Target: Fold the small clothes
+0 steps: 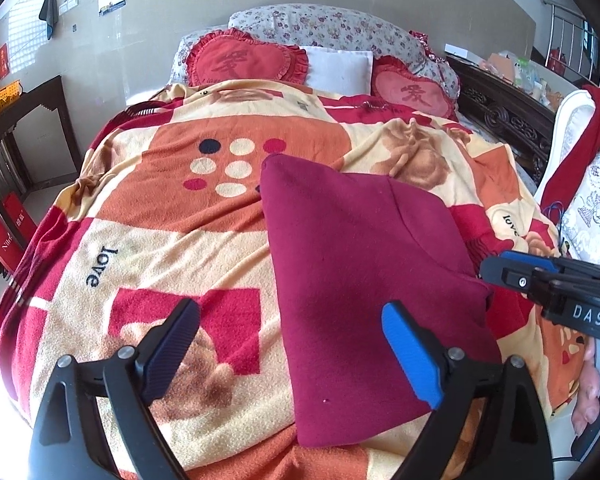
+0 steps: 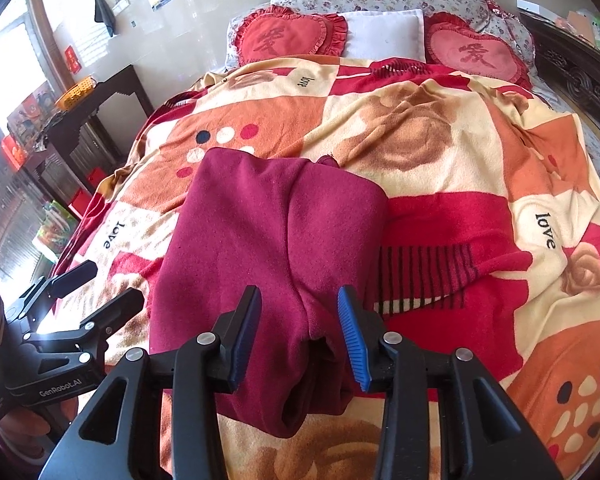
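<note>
Both tongs wide, left tongs [image 1: 290, 354] "GenRobot.AI", right tongs [image 2: 299, 336] "DAS", over maroon garment [image 1: 352, 264] on "love" blanket [image 1: 140, 220]

The maroon garment [image 2: 268, 236] is showing a soft, matt fleece nap, lying on a fuzzy, pilled plush blanket [image 1: 160, 248]. The right gripper [image 2: 300, 332] is showing matt black plastic arms, ribbed blue pads and shiny metal pins; the left gripper [image 1: 292, 344] looks alike. Along the bed's right edge, carved dark wood [image 1: 504, 116] is gleaming faintly.
</note>
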Demonstrator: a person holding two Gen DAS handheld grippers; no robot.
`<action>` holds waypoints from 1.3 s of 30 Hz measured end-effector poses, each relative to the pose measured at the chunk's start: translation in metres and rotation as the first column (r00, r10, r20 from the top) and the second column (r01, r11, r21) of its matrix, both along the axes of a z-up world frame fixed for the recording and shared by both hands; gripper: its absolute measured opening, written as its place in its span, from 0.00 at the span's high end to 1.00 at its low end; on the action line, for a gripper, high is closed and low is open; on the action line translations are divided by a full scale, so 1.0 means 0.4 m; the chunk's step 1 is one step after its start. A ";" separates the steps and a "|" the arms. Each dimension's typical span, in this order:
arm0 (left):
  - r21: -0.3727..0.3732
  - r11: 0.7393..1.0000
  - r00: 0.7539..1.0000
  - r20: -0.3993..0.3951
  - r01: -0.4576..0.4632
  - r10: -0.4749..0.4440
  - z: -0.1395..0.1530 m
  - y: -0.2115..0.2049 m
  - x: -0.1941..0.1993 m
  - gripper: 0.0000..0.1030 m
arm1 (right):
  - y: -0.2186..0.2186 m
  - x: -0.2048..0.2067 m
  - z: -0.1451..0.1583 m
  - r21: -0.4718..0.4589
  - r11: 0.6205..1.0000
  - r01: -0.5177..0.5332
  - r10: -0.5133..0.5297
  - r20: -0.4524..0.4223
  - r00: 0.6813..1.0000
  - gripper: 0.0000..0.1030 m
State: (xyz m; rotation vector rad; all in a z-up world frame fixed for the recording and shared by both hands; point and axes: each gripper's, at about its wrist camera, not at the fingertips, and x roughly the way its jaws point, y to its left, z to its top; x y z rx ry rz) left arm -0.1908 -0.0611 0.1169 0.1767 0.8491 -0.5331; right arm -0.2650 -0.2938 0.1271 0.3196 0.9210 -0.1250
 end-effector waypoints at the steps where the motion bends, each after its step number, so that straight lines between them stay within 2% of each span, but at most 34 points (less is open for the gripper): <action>1: -0.001 1.000 1.000 0.000 -0.001 0.001 0.000 0.000 0.001 0.06 | -0.002 0.000 0.000 0.000 1.000 0.001 -0.001 0.000 1.000 0.78; 6: -0.017 1.000 1.000 -0.003 0.008 -0.008 0.002 -0.002 0.006 0.06 | -0.011 -0.004 0.003 -0.002 1.000 0.015 -0.015 0.005 1.000 0.78; 13: -0.001 1.000 1.000 -0.013 0.025 -0.025 -0.007 -0.013 0.020 0.03 | -0.026 0.000 0.000 -0.001 1.000 0.026 -0.026 0.005 1.000 0.78; 22: -0.036 0.999 0.998 -0.049 -0.033 0.031 -0.020 0.009 0.063 0.00 | -0.024 -0.001 0.002 -0.038 0.999 0.037 -0.036 0.026 0.999 0.78; 39: 0.026 0.998 0.998 -0.028 -0.053 0.053 -0.038 -0.002 0.098 0.00 | -0.015 0.022 -0.006 -0.074 0.997 0.035 -0.030 0.074 0.997 0.71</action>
